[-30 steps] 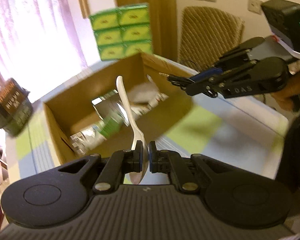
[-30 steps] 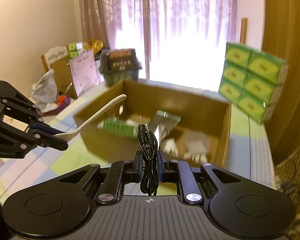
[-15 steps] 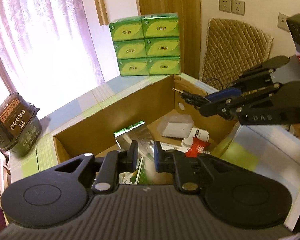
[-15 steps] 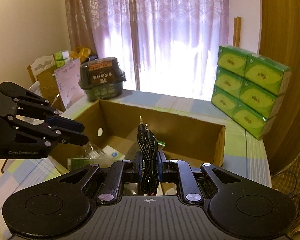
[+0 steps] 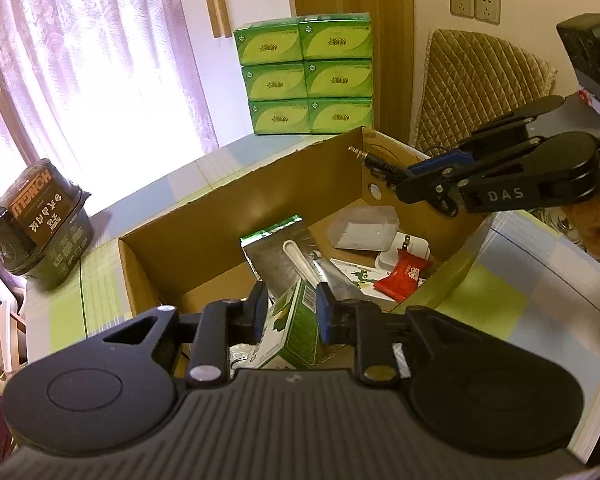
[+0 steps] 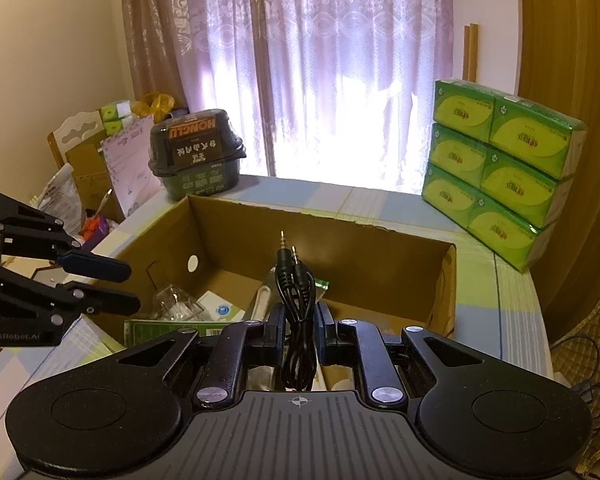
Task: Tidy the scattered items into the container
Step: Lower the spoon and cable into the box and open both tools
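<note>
An open cardboard box (image 5: pixel 236 196) (image 6: pixel 320 216) stands on the checked tablecloth. In it lie a white plastic spoon (image 5: pixel 300 258), a silver foil pouch (image 5: pixel 272 260), a red packet (image 5: pixel 404 274), a clear plastic tub (image 5: pixel 364 228), a white charger (image 5: pixel 406 248) and a green carton (image 5: pixel 296 328). My left gripper (image 5: pixel 291 312) (image 6: pixel 126 289) hangs open over the box's near side, holding nothing. My right gripper (image 6: pixel 298 320) (image 5: pixel 416 184) is shut on a coiled black audio cable (image 6: pixel 296 280), its plugs (image 5: pixel 364 154) poking over the box's right rim.
A stack of green tissue packs (image 5: pixel 306 76) (image 6: pixel 500 176) stands behind the box. A black lidded container (image 5: pixel 36 224) (image 6: pixel 196 152) sits at the table's far left. A quilted chair back (image 5: pixel 480 84) is on the right. Bags and cartons (image 6: pixel 80 168) crowd the left beside the table.
The left gripper let go of the white spoon, which now lies in the box, and its jaws opened wide. The right gripper carried the cable closer over the box.
</note>
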{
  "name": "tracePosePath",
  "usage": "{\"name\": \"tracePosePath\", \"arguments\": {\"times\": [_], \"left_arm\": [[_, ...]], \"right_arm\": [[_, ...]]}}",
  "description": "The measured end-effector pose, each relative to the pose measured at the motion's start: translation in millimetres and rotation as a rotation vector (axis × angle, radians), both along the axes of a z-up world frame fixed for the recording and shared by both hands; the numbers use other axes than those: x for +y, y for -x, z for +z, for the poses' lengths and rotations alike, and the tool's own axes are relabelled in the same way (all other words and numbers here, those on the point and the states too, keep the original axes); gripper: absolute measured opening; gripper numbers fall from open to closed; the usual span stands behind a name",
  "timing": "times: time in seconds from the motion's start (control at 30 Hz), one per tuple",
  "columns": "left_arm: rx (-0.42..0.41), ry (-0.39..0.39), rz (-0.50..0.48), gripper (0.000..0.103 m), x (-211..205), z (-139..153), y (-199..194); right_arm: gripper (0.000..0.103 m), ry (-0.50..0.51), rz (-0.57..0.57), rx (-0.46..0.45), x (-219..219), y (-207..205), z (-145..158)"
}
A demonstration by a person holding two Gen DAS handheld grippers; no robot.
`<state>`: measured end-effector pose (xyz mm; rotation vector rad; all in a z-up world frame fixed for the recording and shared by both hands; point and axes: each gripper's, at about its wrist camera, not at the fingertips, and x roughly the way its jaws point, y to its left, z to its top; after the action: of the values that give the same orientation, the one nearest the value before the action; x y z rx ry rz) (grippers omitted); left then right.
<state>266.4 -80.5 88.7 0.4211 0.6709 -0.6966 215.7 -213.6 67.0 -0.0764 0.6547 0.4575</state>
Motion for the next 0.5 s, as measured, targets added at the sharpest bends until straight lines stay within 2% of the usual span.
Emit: {"name": "tracePosePath", "arguments": {"times": [0.5], "left_arm": [[0.027,0.006,0.021,0.025,7.4,-7.8,-0.5]], "right_arm": [[0.017,0.01,-0.036,0.033,1.8,-8.1,-11.1]]}}
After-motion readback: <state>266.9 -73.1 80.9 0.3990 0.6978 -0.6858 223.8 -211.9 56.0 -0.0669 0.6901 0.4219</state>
